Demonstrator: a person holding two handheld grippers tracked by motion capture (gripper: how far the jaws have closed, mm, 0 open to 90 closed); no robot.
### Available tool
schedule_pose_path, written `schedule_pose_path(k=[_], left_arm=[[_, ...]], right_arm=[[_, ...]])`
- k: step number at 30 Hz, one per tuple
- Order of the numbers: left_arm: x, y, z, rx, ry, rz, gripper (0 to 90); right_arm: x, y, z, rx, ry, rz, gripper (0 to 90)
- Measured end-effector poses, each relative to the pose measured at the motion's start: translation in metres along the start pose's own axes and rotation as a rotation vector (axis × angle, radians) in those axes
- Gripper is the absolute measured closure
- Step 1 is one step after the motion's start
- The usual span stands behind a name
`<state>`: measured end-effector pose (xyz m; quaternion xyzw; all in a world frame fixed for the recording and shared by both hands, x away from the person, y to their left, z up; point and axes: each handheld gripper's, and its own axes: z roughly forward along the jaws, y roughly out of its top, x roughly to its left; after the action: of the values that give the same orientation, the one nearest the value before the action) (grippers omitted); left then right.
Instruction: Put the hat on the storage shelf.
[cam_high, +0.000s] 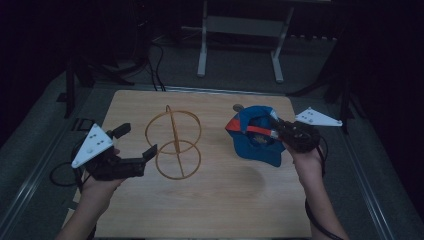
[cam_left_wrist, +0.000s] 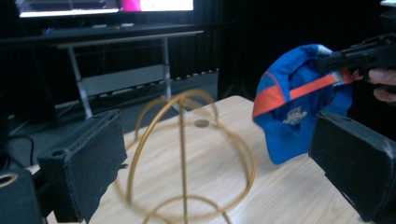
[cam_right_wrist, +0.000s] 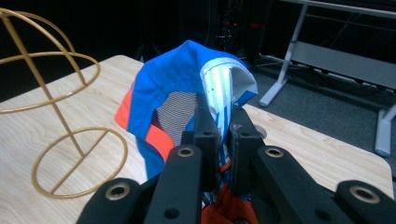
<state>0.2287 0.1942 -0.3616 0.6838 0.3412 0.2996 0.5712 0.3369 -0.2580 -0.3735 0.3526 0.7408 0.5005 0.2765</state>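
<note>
A blue cap (cam_high: 254, 137) with an orange stripe hangs above the right side of the wooden table (cam_high: 210, 200), lifted off it. My right gripper (cam_high: 274, 131) is shut on the cap's rim; in the right gripper view the jaws pinch the blue and white fabric (cam_right_wrist: 219, 93). A gold wire hat stand (cam_high: 173, 143) stands left of centre, seen too in the left gripper view (cam_left_wrist: 184, 154) and the right gripper view (cam_right_wrist: 51, 107). My left gripper (cam_high: 136, 142) is open, just left of the stand, holding nothing; its pads (cam_left_wrist: 86, 168) frame the stand and the cap (cam_left_wrist: 299, 102).
A small round disc (cam_high: 238, 107) lies at the table's far edge behind the cap. Beyond the table stands a grey metal frame (cam_high: 240, 40) on the carpet. Cables (cam_high: 62, 175) trail off the table's left side.
</note>
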Motion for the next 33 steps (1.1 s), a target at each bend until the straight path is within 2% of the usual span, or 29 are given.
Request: schedule_pose_path(k=[3, 7, 10, 13, 15, 17, 21, 25, 28, 29, 33], left_arm=[[-0.009, 0.014, 0.015, 0.010, -0.030, 0.031, 4.2], [-0.018, 0.024, 0.037, 0.036, -0.063, 0.044, 4.3], [-0.023, 0.029, 0.054, 0.051, -0.086, 0.059, 4.7], [-0.028, 0.033, 0.070, 0.069, -0.131, 0.078, 5.2], [-0.034, 0.036, 0.082, 0.091, -0.162, 0.115, 6.2], [-0.039, 0.038, 0.092, 0.109, -0.178, 0.127, 6.2], [-0.049, 0.041, 0.112, 0.141, -0.187, 0.133, 6.2], [-0.058, 0.042, 0.128, 0.143, -0.200, 0.144, 6.2], [-0.063, 0.041, 0.139, 0.153, -0.223, 0.129, 6.2], [-0.065, 0.041, 0.144, 0.170, -0.221, 0.124, 6.9], [-0.072, 0.041, 0.158, 0.191, -0.243, 0.129, 7.2]], right_arm=[[0.004, 0.002, -0.004, -0.007, 0.006, -0.008, 84.4], [0.008, 0.004, -0.009, -0.020, 0.011, -0.017, 84.4], [0.010, 0.006, -0.013, -0.029, 0.014, -0.024, 84.4], [0.012, 0.007, -0.017, -0.036, 0.033, -0.024, 84.4], [0.015, 0.007, -0.019, -0.042, 0.039, -0.033, 84.4], [0.018, 0.008, -0.021, -0.048, 0.047, -0.040, 84.4], [0.025, 0.008, -0.024, -0.052, 0.061, -0.056, 84.4], [0.031, 0.009, -0.027, -0.059, 0.077, -0.070, 84.4], [0.036, 0.009, -0.030, -0.065, 0.091, -0.079, 84.4], [0.037, 0.009, -0.031, -0.064, 0.093, -0.082, 84.4], [0.043, 0.009, -0.035, -0.070, 0.114, -0.093, 84.4]])
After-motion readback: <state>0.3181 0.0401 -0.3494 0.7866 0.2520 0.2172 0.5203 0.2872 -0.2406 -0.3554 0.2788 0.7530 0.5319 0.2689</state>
